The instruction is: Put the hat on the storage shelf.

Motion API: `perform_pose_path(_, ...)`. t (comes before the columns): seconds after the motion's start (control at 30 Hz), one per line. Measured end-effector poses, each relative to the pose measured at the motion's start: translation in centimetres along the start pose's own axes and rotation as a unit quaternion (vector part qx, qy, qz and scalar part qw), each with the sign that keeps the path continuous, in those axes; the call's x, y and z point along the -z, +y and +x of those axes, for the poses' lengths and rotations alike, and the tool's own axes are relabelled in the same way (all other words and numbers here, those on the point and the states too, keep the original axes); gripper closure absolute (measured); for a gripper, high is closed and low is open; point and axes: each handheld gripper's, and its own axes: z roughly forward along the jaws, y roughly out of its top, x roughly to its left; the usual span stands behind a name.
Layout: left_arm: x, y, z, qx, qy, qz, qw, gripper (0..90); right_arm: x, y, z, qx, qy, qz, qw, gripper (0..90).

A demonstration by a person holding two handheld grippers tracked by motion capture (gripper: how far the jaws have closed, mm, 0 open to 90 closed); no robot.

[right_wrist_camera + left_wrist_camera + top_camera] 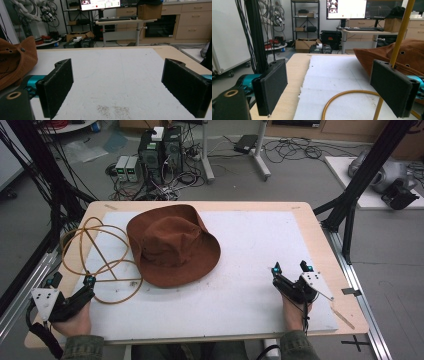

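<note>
The brown hat (pixel 172 246) lies on the white mat (pixel 250 270) left of the bench (pixel 320 245) middle, its brim covering part of the mat. In the right gripper view it is cut off at the left edge. A coiled yellow tube (pixel 102 257) lies just left of the hat, one loop tucked under the brim; whether it touches the left gripper (pixel 70 287) is hard to tell, as its strands pass close by the right-hand jaw in the left gripper view. The left gripper stands wide with nothing between its jaws, at the near left corner. The right gripper (pixel 291 267) also stands wide and empty, well apart from the hat, over bare mat with a dark smudge (pixel 113 110).
</note>
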Motion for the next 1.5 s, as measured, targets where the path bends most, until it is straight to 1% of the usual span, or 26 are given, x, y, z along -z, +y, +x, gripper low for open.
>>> perform_pose_path(0.2,0.0,0.0,0.0,0.0,0.0,-0.001,1.0,14.9,0.0,0.0,0.1,0.004,0.001,-0.002,1.0,9.7)
perform_pose_path(0.37,0.0,0.0,0.0,0.0,-0.001,0.0,1.0,14.9,0.1,0.1,0.1,-0.001,0.001,0.0,1.0,9.7)
perform_pose_path(0.67,-0.1,0.0,0.0,0.0,-0.003,0.0,1.0,14.9,0.0,0.1,0.0,0.001,0.002,-0.001,1.0,9.7)
perform_pose_path(0.97,0.0,0.0,0.0,0.0,-0.003,0.0,1.0,14.9,-0.1,0.3,0.3,0.003,0.012,0.002,0.9999,9.7)
perform_pose_path(1.0,-0.1,0.0,0.0,0.0,-0.004,0.0,1.0,14.9,-0.1,0.4,0.4,0.0,0.012,0.004,0.9999,9.7)
perform_pose_path(1.1,-0.1,0.0,0.0,0.0,-0.004,0.0,1.0,14.9,-0.3,0.6,0.6,0.001,0.022,0.004,0.9997,9.7)
perform_pose_path(1.17,-0.1,0.0,0.0,0.001,-0.005,0.001,1.0,14.9,-0.4,1.0,0.8,-0.002,0.031,0.005,0.9995,9.7)
perform_pose_path(1.2,-0.1,0.0,-0.1,0.0,-0.005,0.0,1.0,14.9,-0.4,1.0,0.8,-0.002,0.031,0.005,0.9995,9.7)
perform_pose_path(1.23,-0.1,0.0,-0.1,0.001,-0.006,0.0,1.0,14.9,-0.5,1.4,1.1,-0.006,0.04,0.003,0.9992,9.7)
perform_pose_path(1.27,-0.1,0.0,-0.1,0.001,-0.006,0.0,1.0,14.9,-0.5,1.4,1.1,-0.006,0.04,0.003,0.9992,9.7)
perform_pose_path(1.3,-0.1,0.0,-0.1,0.002,-0.007,0.0,1.0,14.9,-0.7,1.7,1.4,-0.009,0.046,0.004,0.9989,9.7)
perform_pose_path(1.37,0.0,0.0,-0.1,0.001,-0.006,0.0,1.0,14.9,-0.8,1.8,1.7,-0.009,0.052,0.006,0.9986,9.7)
perform_pose_path(1.5,0.0,0.0,-0.1,-0.001,-0.008,0.001,1.0,14.9,-1.1,2.1,2.2,-0.001,0.062,0.007,0.998,9.7)
